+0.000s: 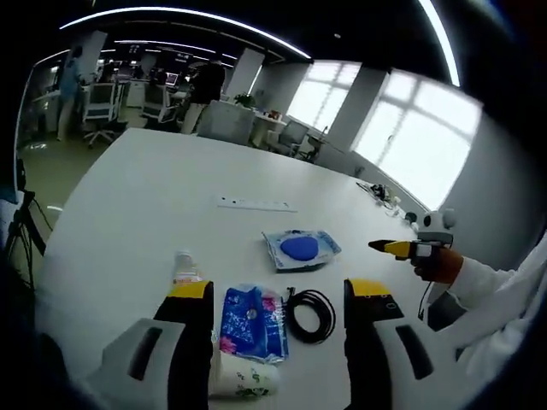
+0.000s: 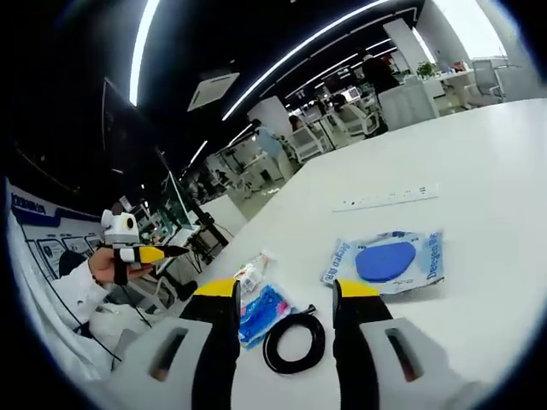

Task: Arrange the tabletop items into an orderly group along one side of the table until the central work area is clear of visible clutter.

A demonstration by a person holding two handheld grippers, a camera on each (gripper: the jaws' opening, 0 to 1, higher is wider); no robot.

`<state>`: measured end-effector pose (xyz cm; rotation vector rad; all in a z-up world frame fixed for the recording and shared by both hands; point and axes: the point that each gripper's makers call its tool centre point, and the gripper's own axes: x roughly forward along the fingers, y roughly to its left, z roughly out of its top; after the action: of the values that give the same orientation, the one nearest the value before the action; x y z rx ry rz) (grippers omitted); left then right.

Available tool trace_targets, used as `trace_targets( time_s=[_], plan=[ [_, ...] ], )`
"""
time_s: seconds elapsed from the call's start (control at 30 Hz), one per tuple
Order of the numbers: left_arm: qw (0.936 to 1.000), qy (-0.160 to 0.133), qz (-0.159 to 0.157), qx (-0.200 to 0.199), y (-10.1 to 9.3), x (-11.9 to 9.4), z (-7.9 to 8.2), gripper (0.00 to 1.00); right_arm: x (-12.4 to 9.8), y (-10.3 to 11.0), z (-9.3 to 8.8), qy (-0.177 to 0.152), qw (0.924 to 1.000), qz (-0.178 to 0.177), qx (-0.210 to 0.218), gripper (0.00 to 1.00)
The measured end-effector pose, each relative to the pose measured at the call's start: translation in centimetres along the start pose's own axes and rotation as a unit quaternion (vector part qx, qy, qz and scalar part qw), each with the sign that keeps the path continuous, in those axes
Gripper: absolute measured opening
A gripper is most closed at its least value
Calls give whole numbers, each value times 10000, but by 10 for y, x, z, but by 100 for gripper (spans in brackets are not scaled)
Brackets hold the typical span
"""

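Everything sits loosely around the coiled black cable (image 1: 310, 314), which lies in the middle of the white table (image 1: 154, 205). Just beside it on one side is a blue printed packet (image 1: 250, 323) with a paper cup (image 1: 242, 380) at its near end and a small clear wrapped item (image 1: 185, 267) a little beyond. Beyond the cable rests a flat pouch holding a blue oval pad (image 1: 301, 248), and farther still a white power strip (image 1: 255, 204).

The left gripper (image 1: 279, 299) hangs above the packet and cable, jaws spread wide and holding nothing. The right gripper (image 2: 283, 295) looks down on the same cable, equally wide and empty. My guess is both are lining up a first pick, as nothing looks grouped yet.
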<state>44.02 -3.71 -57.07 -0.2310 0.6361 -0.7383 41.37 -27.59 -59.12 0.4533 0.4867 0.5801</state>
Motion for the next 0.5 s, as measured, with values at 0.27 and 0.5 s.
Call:
trace_targets(
  time_s=[0.27,0.5],
  plan=[
    [9996,266,80,-3,15,-18,-31,60,6,17,-22,220,9996,188,31,41],
    [9990,402,95,-140,27,-25,-49,59,7,21,-31,324,9992,218,49,41]
  ],
)
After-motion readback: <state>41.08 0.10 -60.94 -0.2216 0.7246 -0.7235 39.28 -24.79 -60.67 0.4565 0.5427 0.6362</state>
